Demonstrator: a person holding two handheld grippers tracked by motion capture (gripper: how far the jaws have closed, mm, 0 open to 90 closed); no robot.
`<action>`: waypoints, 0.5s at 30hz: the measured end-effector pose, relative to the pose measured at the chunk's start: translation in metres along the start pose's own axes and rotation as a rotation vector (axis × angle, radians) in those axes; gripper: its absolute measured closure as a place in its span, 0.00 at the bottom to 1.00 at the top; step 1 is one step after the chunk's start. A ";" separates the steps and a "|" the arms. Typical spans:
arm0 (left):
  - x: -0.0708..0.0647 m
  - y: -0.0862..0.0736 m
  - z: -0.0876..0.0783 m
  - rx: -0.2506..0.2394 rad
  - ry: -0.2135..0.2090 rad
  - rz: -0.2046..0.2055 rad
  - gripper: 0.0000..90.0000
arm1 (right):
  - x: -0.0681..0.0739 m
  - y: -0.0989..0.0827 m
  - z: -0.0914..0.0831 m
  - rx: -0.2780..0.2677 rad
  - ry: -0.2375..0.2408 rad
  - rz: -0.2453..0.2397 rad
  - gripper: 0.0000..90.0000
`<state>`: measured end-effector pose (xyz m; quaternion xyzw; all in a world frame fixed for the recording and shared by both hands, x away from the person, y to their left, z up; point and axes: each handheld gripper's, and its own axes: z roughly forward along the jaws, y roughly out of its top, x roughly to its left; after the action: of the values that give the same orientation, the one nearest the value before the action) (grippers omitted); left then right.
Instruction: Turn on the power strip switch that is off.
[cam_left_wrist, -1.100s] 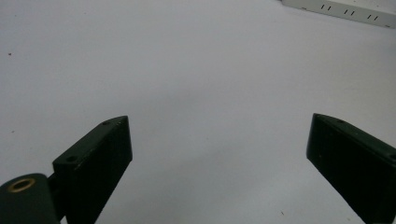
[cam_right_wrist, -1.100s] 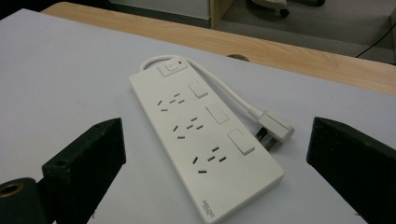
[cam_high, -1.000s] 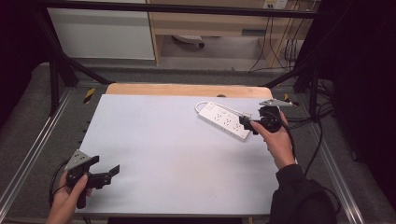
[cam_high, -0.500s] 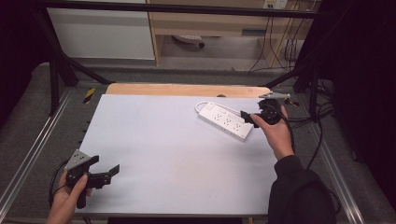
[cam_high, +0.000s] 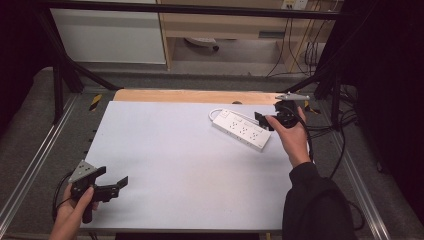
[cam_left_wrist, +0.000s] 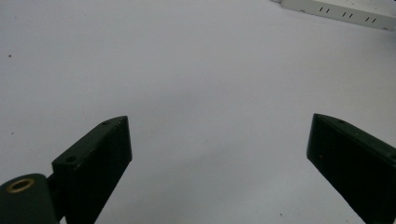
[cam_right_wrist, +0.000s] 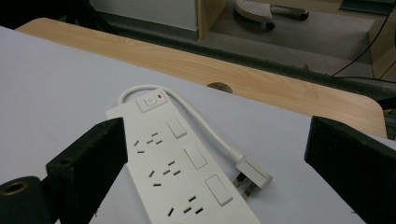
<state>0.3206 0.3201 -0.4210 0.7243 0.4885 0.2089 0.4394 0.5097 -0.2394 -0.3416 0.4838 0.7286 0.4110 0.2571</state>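
Observation:
A white power strip (cam_high: 241, 129) lies flat at the far right of the white table (cam_high: 175, 160), its own cable (cam_right_wrist: 196, 116) looping back to a plug (cam_right_wrist: 252, 175) that rests on the table beside it. My right gripper (cam_high: 264, 120) hovers just above the strip's right end, open, with nothing between its jaws. In the right gripper view the strip (cam_right_wrist: 177, 163) lies below the wide-spread right gripper (cam_right_wrist: 217, 126). My left gripper (cam_high: 116, 184) is held low at the near left corner, open and empty. The left gripper (cam_left_wrist: 219, 120) faces bare table, with the strip (cam_left_wrist: 341, 8) far off.
A wooden board (cam_high: 190, 96) runs along the table's far edge, with a round hole (cam_right_wrist: 219, 87) in it. Black cables (cam_high: 325, 130) hang off the right side. Metal frame rails (cam_high: 40, 165) flank the table. Cabinets and a chair base (cam_high: 202, 45) stand beyond.
My right gripper has drifted a little up and away over the strip's right end. The left gripper and the strip have stayed put.

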 end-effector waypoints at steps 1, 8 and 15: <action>0.000 0.000 0.000 0.005 -0.001 0.001 0.07 | 0.000 0.000 0.000 0.000 0.000 0.000 0.07; 0.000 0.000 0.000 0.007 -0.001 -0.002 0.07 | 0.001 0.006 0.006 0.010 0.002 -0.001 0.10; 0.000 0.000 0.000 0.010 -0.003 0.003 0.07 | -0.001 0.008 0.015 0.008 -0.006 0.006 0.09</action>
<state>0.3203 0.3199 -0.4214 0.7277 0.4878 0.2060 0.4360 0.5254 -0.2336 -0.3428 0.4881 0.7281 0.4075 0.2561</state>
